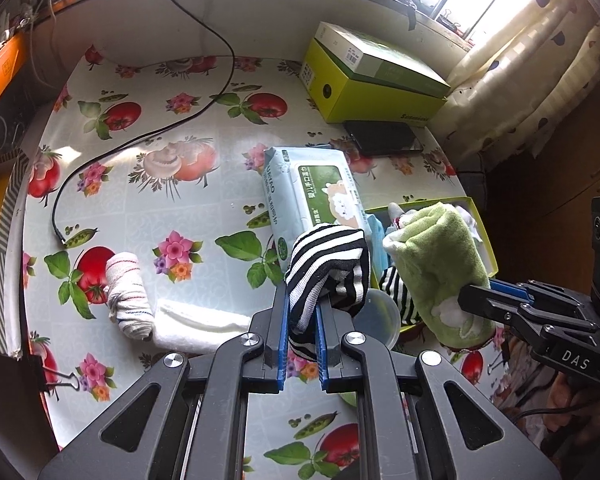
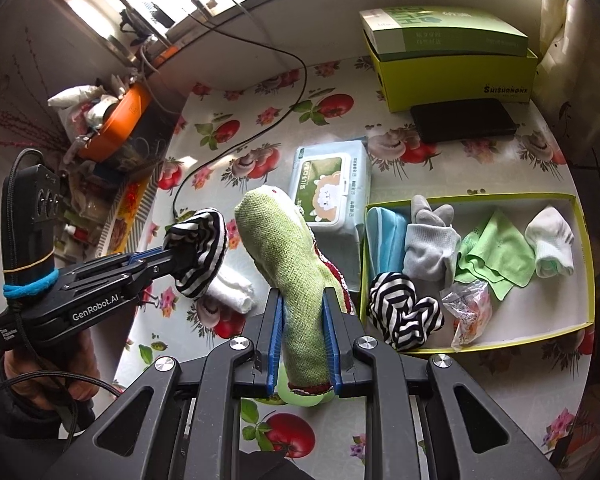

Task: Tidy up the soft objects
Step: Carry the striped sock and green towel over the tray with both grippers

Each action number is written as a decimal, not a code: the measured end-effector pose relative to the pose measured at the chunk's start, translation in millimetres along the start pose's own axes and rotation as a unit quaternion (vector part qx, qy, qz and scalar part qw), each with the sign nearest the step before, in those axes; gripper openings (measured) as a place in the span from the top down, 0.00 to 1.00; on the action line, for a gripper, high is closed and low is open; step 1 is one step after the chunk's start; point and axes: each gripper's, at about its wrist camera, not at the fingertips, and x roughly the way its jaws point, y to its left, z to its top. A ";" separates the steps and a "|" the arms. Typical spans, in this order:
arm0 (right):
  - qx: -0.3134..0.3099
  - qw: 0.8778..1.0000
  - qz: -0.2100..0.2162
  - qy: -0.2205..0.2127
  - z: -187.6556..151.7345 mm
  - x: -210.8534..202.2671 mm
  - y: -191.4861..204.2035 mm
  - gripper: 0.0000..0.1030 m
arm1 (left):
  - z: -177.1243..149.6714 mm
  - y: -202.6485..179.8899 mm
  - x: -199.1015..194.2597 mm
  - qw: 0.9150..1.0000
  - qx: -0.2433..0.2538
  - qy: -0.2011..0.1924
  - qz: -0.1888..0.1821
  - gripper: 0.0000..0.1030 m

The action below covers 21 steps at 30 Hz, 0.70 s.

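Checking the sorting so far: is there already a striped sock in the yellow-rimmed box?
Yes: a black-and-white striped sock lies in the box.

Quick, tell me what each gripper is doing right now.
Left gripper: closed on the striped sock.
Right gripper: closed on the green sock.

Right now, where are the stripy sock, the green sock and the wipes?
stripy sock (image 1: 328,264): left wrist view, its bunched top.
green sock (image 2: 288,248): right wrist view, middle of its knit.
wipes (image 2: 332,188): right wrist view, the sheep label.

Both wrist views look steeply down, close, sharing the tablecloth (image 1: 148,216) (and wipes pack (image 2: 332,184)).
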 end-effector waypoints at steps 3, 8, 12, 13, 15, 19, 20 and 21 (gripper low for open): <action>0.013 1.000 -0.006 -0.004 -1.6 -3.8 -11.9 0.82 | 4.0 -10.6 5.6 1.000 0.012 0.005 -0.005 0.89; 0.038 0.999 -0.015 -0.012 -4.3 -9.3 -32.8 0.83 | 11.6 -30.4 16.7 0.999 0.035 0.014 -0.013 0.89; 0.059 0.998 -0.023 -0.020 -7.0 -13.7 -52.4 0.83 | 19.3 -48.3 27.3 0.998 0.054 0.022 -0.018 0.89; 0.066 0.997 -0.025 -0.021 -7.8 -15.3 -58.5 0.83 | 21.3 -53.0 29.7 0.998 0.059 0.024 -0.020 0.89; 0.078 0.996 -0.030 -0.027 -9.6 -18.9 -70.9 0.83 | 25.5 -63.2 34.1 0.997 0.067 0.027 -0.023 0.89; 0.108 0.992 -0.046 -0.039 -12.2 -28.1 -99.7 0.83 | 34.1 -82.9 41.8 0.996 0.084 0.031 -0.031 0.89; 0.117 0.991 -0.050 -0.043 -12.9 -30.6 -107.4 0.83 | 35.9 -87.8 43.5 0.995 0.088 0.031 -0.032 0.89; 0.125 0.990 -0.053 -0.047 -13.5 -33.1 -115.0 0.83 | 37.8 -92.4 45.0 0.995 0.092 0.032 -0.034 0.89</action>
